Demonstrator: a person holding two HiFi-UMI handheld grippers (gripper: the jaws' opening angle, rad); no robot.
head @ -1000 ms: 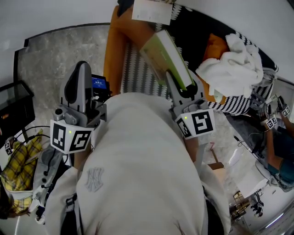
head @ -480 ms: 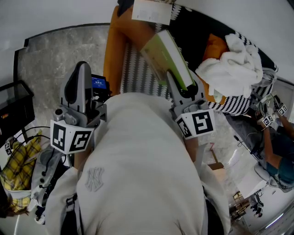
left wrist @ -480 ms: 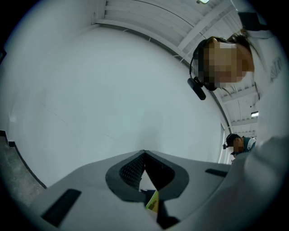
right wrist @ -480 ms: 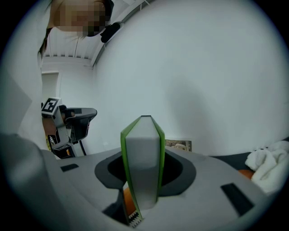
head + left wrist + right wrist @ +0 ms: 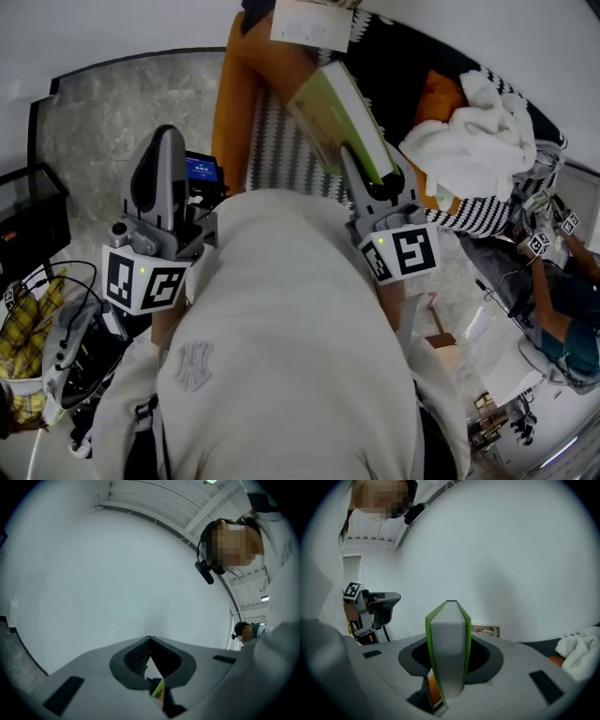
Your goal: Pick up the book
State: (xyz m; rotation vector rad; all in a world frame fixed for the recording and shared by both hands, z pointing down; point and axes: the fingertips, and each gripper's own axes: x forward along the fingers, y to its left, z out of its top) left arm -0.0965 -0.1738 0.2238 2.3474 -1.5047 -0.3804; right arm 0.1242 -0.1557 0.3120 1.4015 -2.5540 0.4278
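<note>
Right gripper (image 5: 373, 178): I have the jaws clamped on the green-covered book (image 5: 339, 112), page edges toward its camera.
Left gripper (image 5: 161, 159): jaws together, nothing between them.

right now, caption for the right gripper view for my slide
Right tongs shut on a green-covered book, seen page-edge on, against a white wall

I count two grippers, the left gripper (image 5: 165, 148) and the right gripper (image 5: 367, 167). There is one green book (image 5: 339, 114), one white towel (image 5: 480, 141), one yellow checked cloth (image 5: 26, 330) and one pale card (image 5: 309, 24).
</note>
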